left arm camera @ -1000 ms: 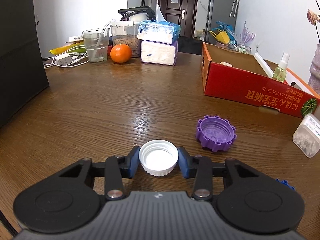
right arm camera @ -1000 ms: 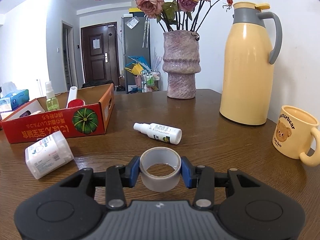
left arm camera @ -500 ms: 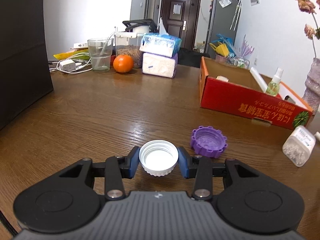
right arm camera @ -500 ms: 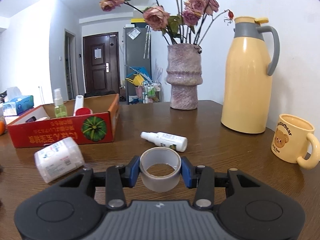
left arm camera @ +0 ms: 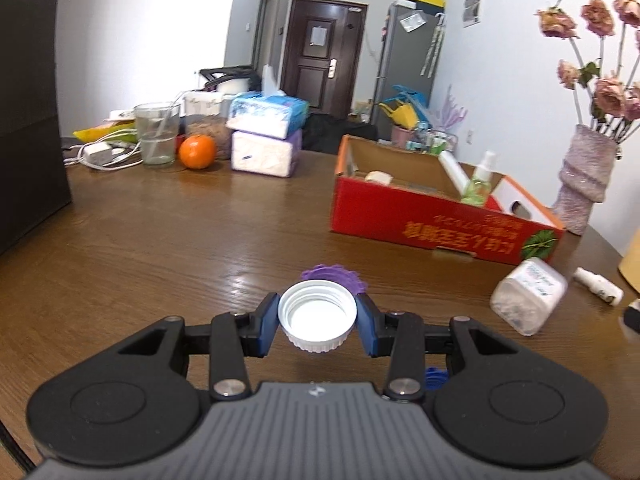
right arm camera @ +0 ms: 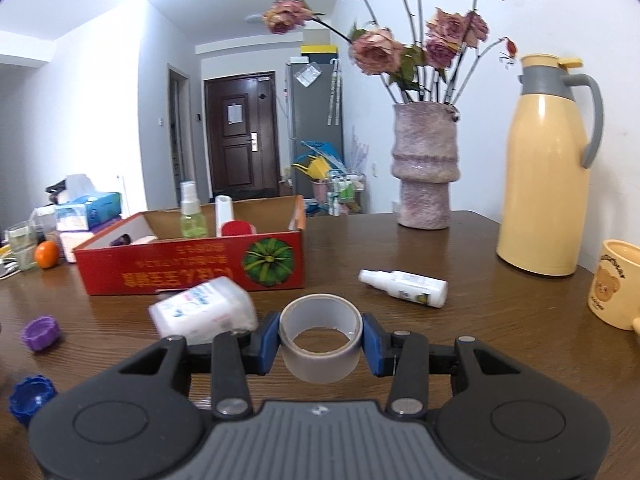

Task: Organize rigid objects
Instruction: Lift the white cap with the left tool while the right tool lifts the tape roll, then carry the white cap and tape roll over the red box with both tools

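Observation:
My left gripper (left arm camera: 317, 322) is shut on a white bottle cap (left arm camera: 317, 328), held open side up above the wooden table (left arm camera: 168, 240). A purple ribbed cap (left arm camera: 334, 274) lies on the table just behind it. My right gripper (right arm camera: 319, 340) is shut on a grey tape roll (right arm camera: 319, 356), lifted off the table. The red cardboard box (left arm camera: 440, 228) stands ahead to the right in the left wrist view; in the right wrist view the red cardboard box (right arm camera: 192, 268) is ahead to the left. It holds a green spray bottle (right arm camera: 192, 216) and a white tube (right arm camera: 224, 212).
A clear plastic cotton-swab container (right arm camera: 204, 312) lies before the box. A white spray bottle (right arm camera: 404, 282) lies to its right. A purple cap (right arm camera: 40, 332) and a blue cap (right arm camera: 30, 396) rest at left. Vase (right arm camera: 426, 168), yellow thermos (right arm camera: 548, 168) and mug (right arm camera: 616, 284) stand right. An orange (left arm camera: 197, 152), glass and tissue packs stand far left.
Both grippers have risen and tilted upward with their loads still held. The purple cap has slid behind the white cap in the left view; the box and swab container have shifted rightward in the right view.

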`<state>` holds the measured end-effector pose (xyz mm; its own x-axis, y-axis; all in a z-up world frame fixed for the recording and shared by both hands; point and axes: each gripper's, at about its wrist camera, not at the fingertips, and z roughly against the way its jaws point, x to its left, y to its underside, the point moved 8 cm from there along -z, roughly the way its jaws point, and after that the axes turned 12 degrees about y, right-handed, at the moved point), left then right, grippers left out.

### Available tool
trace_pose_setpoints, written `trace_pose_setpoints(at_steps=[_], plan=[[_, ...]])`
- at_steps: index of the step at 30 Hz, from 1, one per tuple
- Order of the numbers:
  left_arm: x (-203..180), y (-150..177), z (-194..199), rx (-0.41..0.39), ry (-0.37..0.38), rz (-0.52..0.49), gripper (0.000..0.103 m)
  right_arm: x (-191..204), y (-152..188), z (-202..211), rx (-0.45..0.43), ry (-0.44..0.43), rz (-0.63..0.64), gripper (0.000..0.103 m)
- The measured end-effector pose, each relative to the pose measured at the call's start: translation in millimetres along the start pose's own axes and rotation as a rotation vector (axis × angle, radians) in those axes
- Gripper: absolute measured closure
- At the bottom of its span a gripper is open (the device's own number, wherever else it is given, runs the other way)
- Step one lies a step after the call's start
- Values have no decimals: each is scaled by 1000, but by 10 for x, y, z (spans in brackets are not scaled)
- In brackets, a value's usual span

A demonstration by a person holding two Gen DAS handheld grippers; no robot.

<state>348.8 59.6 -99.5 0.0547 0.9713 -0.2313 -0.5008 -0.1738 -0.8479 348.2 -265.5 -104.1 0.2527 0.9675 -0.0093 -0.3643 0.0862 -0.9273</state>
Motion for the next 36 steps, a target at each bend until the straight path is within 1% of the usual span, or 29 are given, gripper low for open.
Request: trace_pose_setpoints(at_steps=[5, 11, 21, 28, 36], plan=[[-213, -91, 40, -19, 35, -31, 62, 191, -37, 81, -9, -47, 6, 61], [-420, -122, -1, -17, 65, -49, 62, 435, -93, 170, -21, -102, 12, 61], [-651, -238, -92, -25, 90, -72, 62, 717, -273, 233, -50, -144, 12, 61], [-687, -421, -157, -55, 82, -74, 62, 811, -401, 167, -67, -149, -6, 61], [-622, -651, -285, -82, 69, -59, 62, 918, -513, 12, -72, -156, -23, 61]])
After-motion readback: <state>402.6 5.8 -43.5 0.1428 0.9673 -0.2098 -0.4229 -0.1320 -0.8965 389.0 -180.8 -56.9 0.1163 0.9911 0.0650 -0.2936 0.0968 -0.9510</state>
